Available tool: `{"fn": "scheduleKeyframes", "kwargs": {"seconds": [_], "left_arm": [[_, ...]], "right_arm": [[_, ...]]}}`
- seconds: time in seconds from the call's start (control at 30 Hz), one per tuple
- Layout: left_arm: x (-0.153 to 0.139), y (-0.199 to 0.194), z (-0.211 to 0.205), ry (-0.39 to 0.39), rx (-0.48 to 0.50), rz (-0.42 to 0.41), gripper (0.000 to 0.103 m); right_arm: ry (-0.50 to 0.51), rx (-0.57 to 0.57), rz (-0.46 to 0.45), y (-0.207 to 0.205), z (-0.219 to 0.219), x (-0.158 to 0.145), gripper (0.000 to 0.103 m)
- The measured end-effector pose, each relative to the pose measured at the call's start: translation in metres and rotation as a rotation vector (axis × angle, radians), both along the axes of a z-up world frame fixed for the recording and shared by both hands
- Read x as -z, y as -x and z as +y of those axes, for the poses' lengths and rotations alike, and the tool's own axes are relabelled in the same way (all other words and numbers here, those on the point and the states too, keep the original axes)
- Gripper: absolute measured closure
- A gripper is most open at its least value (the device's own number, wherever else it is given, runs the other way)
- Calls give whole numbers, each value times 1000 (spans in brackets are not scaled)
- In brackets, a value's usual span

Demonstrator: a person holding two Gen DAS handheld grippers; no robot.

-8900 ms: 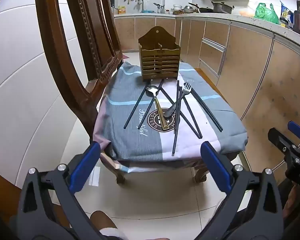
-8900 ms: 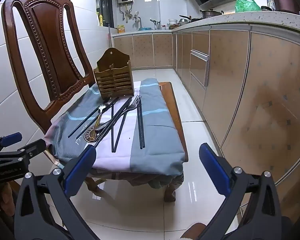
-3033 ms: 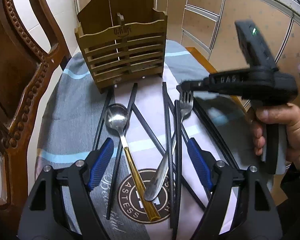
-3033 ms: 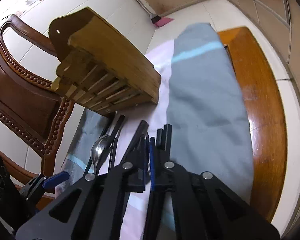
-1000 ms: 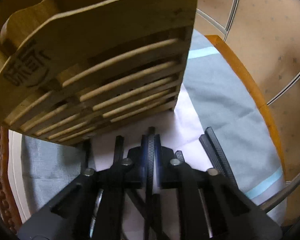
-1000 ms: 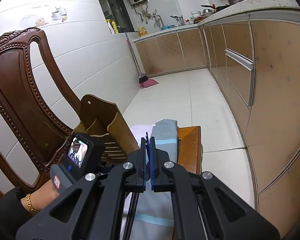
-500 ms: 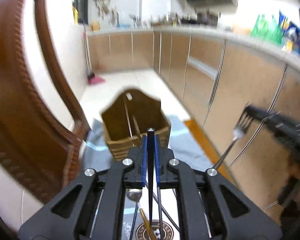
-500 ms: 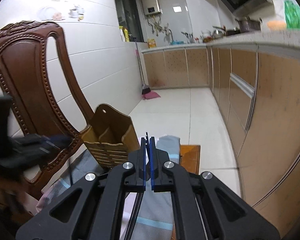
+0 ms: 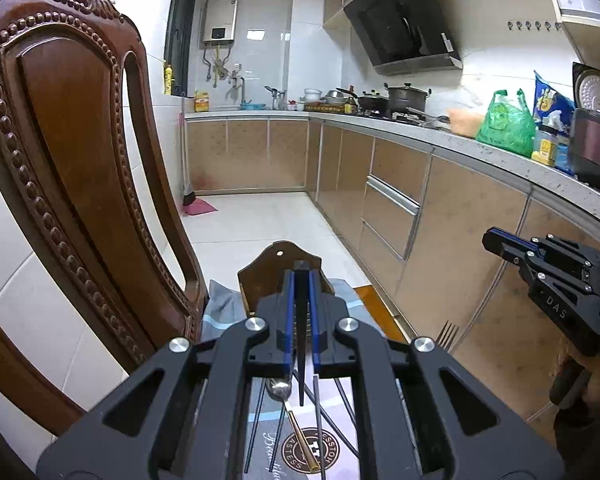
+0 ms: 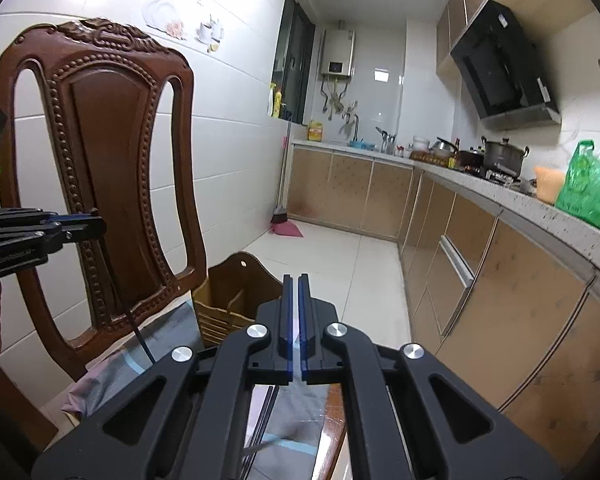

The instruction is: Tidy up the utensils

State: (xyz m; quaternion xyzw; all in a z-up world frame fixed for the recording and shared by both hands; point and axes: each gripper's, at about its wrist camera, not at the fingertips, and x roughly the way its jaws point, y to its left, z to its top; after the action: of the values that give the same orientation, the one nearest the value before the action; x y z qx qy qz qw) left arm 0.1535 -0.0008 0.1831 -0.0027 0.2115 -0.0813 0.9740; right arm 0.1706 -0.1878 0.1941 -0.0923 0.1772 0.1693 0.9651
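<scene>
My left gripper (image 9: 301, 276) is shut on a black chopstick (image 9: 301, 360), held upright above the cloth-covered chair seat. The chopstick also shows hanging from it in the right wrist view (image 10: 140, 332). The wooden utensil holder (image 9: 260, 280) stands just beyond it, and also shows in the right wrist view (image 10: 228, 300). My right gripper (image 10: 294, 280) is shut; in the left wrist view (image 9: 496, 238) a fork (image 9: 447, 334) hangs below it, tines up. A gold-handled spoon (image 9: 284, 392) and several black chopsticks (image 9: 318, 420) lie on the cloth.
A carved wooden chair back (image 9: 60, 184) rises close on the left. Kitchen cabinets (image 9: 400, 200) and a cluttered counter (image 9: 500, 136) run along the right. Tiled floor (image 9: 252, 220) lies beyond the seat.
Both grippers have risen further above the seat with their utensils. The fork now hangs lower in the left wrist view, and the holder sits lower in both views.
</scene>
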Motion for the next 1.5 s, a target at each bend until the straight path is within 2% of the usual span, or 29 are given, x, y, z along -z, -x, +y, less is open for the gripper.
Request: {"fn": "scheduleKeyframes", "kwargs": {"seconds": [0.13, 0.2, 0.23, 0.3, 0.33, 0.37, 0.5, 0.6, 0.67, 0.7, 0.8, 0.9, 0.97, 1.1, 1.2, 1.27, 1.3, 1.33, 1.37, 1.5], "left_arm": [[6, 2, 5, -4, 4, 20, 97], [12, 0, 7, -7, 4, 31, 97], [15, -1, 8, -10, 4, 36, 97], [20, -4, 11, -12, 7, 48, 97], [22, -5, 12, -14, 7, 51, 97], [25, -6, 13, -14, 6, 56, 97], [32, -11, 15, -13, 6, 69, 97], [36, -13, 15, -13, 11, 79, 97], [39, -13, 13, -17, 19, 83, 97], [40, -13, 12, -18, 21, 84, 97], [41, -11, 11, -18, 32, 84, 97], [39, -8, 11, -14, 39, 76, 97], [37, -6, 12, -8, 44, 71, 97], [35, -2, 15, 1, 47, 62, 97], [38, -1, 18, 1, 45, 69, 97], [41, -2, 19, 0, 47, 77, 97], [42, -2, 19, 0, 46, 80, 97], [44, -3, 19, -1, 45, 85, 97], [46, -3, 19, -4, 46, 90, 97], [49, -4, 20, -7, 44, 94, 97]], "right_arm": [[-47, -5, 65, -9, -6, 15, 100], [-104, 20, 108, -20, -21, 25, 100], [-164, 40, 166, -30, -38, 33, 98], [-256, 71, 272, -44, -67, 51, 72], [-306, 101, 299, -46, -82, 62, 47], [-346, 136, 312, -47, -95, 74, 36], [-458, 242, 446, -49, -133, 118, 36], [-568, 329, 391, -12, -152, 128, 36], [-684, 408, 393, 14, -168, 148, 35], [-793, 451, 425, 26, -179, 168, 35], [-988, 563, 527, 43, -198, 222, 35], [-1067, 618, 591, 49, -202, 255, 35], [-1053, 655, 620, 53, -191, 273, 35], [-1026, 652, 630, 43, -172, 285, 39], [-995, 645, 629, 31, -165, 290, 48], [-984, 652, 642, 23, -159, 297, 59], [-985, 653, 648, 20, -156, 301, 71], [-983, 652, 645, 20, -157, 303, 78], [-973, 653, 636, 21, -155, 303, 92], [-925, 608, 539, 20, -147, 283, 97]]}}
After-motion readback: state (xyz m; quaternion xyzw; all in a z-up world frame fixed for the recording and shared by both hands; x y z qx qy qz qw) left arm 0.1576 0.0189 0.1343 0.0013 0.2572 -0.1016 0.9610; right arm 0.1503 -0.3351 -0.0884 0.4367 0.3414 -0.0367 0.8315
